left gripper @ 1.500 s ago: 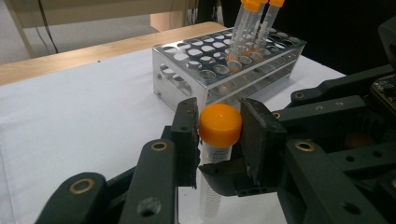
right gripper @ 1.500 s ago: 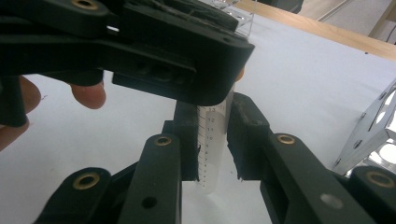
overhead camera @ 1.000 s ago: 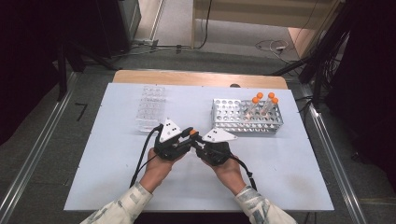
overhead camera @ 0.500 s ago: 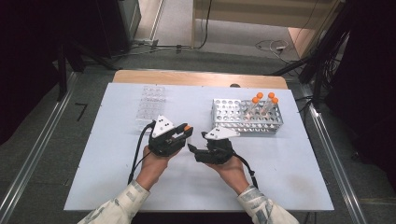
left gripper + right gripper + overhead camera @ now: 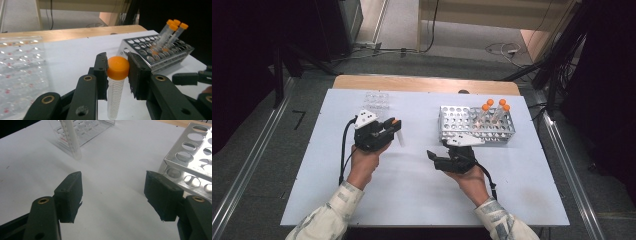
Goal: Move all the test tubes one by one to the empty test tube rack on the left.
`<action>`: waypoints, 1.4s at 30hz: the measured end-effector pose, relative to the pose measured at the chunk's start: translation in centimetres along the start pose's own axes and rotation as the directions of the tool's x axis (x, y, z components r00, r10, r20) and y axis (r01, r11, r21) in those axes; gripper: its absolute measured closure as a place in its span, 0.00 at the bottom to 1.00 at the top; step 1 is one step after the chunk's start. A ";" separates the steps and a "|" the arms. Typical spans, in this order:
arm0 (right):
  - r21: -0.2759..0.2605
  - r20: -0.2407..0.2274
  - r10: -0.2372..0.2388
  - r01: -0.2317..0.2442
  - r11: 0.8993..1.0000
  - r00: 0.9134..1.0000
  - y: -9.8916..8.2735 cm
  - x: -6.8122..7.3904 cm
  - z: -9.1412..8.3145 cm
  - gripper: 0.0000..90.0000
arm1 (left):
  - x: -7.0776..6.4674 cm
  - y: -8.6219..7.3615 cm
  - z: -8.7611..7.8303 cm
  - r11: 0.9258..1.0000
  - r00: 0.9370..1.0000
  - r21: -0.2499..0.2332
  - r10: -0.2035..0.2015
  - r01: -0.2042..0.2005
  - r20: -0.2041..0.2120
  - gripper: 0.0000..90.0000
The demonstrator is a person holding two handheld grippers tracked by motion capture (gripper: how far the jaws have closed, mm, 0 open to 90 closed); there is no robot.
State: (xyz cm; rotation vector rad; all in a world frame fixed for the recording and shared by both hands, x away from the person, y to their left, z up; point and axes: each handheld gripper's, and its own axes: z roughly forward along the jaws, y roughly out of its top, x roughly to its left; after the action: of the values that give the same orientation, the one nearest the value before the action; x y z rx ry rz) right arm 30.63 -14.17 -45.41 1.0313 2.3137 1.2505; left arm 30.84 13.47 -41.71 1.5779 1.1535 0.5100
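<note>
My left claw (image 5: 393, 128) is clamped on the tube (image 5: 115, 86), its two pads pressing the orange cap (image 5: 118, 68) from either side. The tube hangs between the jaws, cap uppermost, its clear graduated body running down out of the grip. Its long axis stands nearly upright, the rounded bottom end pointing at the white surface (image 5: 412, 195). From above, the tube shows just left of the metal rack (image 5: 472, 125), on the near side of the clear rack (image 5: 376, 102), which stands well to the left of the metal one. In the right claw's view, the tube's lower end (image 5: 72, 140) stands in front of the clear rack (image 5: 85, 127).

My right claw (image 5: 435, 156) sits just in front of the metal rack's near left corner. Its jaws have just been opening and now stand wide apart with nothing between them, only bare surface beyond the pads. The tube is well apart from this claw, off to its left.

In the metal rack's far right part stand four more orange-capped tubes (image 5: 494, 111), leaning slightly.
</note>
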 end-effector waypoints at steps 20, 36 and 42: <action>-0.005 0.006 0.009 -0.009 1.000 1.000 0.0 -0.3 -0.1 0.33 | 3.4 3.8 -1.1 0.998 0.993 -0.063 -0.023 0.016 -0.115 0.78; -0.006 0.007 0.011 -0.011 1.000 1.000 -0.1 -0.3 -0.1 0.33 | 5.9 5.3 -2.5 0.995 0.978 -0.095 -0.033 0.014 -0.207 0.78; -0.007 0.007 0.013 -0.012 1.000 1.000 -0.1 -0.2 -0.2 0.33 | 7.1 5.2 -3.0 0.995 0.969 -0.096 -0.043 0.020 -0.245 0.78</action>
State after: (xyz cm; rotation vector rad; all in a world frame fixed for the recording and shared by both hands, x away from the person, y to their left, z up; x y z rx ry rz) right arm 30.66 -14.45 -45.39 1.0475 2.2996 1.2575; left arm 33.70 21.32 -37.57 1.4424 1.3195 0.7450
